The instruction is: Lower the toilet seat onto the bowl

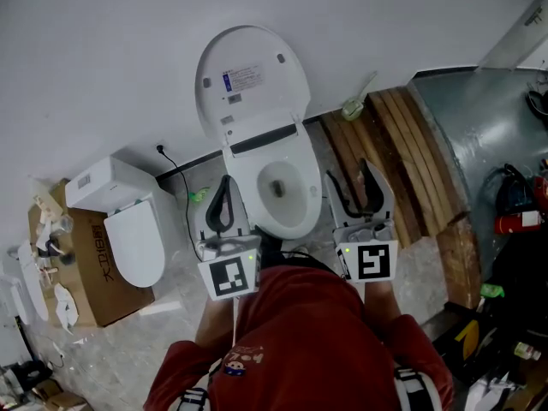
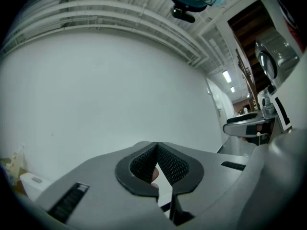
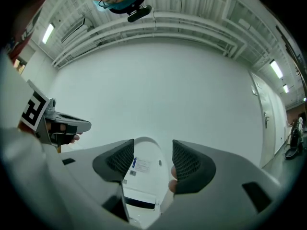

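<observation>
In the head view, finds the toilet seat (image 1: 253, 80) tipped up against the white wall (image 1: 103, 58), a solid white oval with a small label, above the open bowl (image 1: 282, 191). Shows the left gripper (image 1: 224, 182) and right gripper (image 1: 351, 176) flanking the bowl, over grey marbled floor (image 1: 128, 349) beside wooden planks (image 1: 402, 161). In the left gripper view, shows jaws pinched together at the tips, nothing between. In the right gripper view, shows jaws spread wide, framing the toilet seat without touching
</observation>
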